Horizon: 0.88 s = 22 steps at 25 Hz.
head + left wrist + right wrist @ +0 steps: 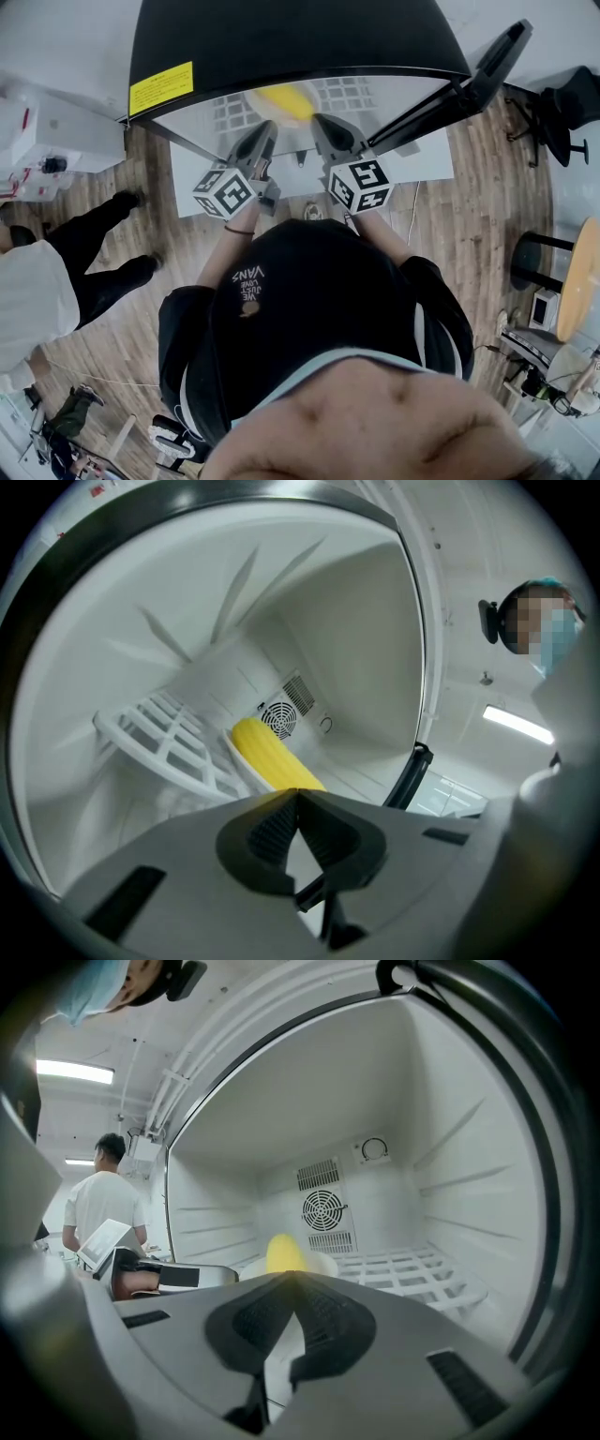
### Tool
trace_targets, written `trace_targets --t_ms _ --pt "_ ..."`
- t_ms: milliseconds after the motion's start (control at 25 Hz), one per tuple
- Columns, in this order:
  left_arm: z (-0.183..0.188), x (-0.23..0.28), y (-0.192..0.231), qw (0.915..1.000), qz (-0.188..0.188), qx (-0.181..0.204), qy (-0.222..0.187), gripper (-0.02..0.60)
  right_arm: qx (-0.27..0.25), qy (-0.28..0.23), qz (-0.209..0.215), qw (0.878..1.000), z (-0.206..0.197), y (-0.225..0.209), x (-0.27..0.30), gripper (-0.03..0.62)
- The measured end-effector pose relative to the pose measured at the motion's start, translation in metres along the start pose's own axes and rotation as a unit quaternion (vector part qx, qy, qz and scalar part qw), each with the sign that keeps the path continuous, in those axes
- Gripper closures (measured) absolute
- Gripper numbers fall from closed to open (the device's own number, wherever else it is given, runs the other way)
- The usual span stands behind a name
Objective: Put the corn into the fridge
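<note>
The yellow corn (286,101) lies inside the open mini fridge (281,37), resting on a white plate (323,1265) beside the white wire shelf (412,1274). In the left gripper view the corn (267,757) runs from the back fan toward my jaws. In the right gripper view only the end of the corn (284,1253) shows, just past the fingertips. My left gripper (255,145) and right gripper (333,136) sit side by side at the fridge's mouth. Both the left gripper (298,794) and the right gripper (286,1279) are shut with nothing between their jaws.
The fridge door (487,66) stands swung open to the right. A fan grille (323,1208) is on the fridge's back wall. A person in dark trousers (94,244) stands at the left, another in a white shirt (98,1204) farther off. An office chair (562,112) is at the right.
</note>
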State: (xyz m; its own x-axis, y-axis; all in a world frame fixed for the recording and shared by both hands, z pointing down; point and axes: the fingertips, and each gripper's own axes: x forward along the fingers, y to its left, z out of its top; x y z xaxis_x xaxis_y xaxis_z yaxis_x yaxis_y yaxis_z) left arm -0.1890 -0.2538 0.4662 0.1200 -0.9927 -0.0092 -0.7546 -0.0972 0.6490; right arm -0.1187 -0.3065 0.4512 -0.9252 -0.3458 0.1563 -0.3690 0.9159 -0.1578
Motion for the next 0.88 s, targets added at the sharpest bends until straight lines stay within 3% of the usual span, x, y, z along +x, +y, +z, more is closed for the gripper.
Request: trace_targets --t_ms 880 --pt "0.004 0.013 0.002 0.9999 0.000 -0.012 -0.011 0.563 -0.009 -0.001 0.006 1.000 0.004 -0.010 0.012 0.582"
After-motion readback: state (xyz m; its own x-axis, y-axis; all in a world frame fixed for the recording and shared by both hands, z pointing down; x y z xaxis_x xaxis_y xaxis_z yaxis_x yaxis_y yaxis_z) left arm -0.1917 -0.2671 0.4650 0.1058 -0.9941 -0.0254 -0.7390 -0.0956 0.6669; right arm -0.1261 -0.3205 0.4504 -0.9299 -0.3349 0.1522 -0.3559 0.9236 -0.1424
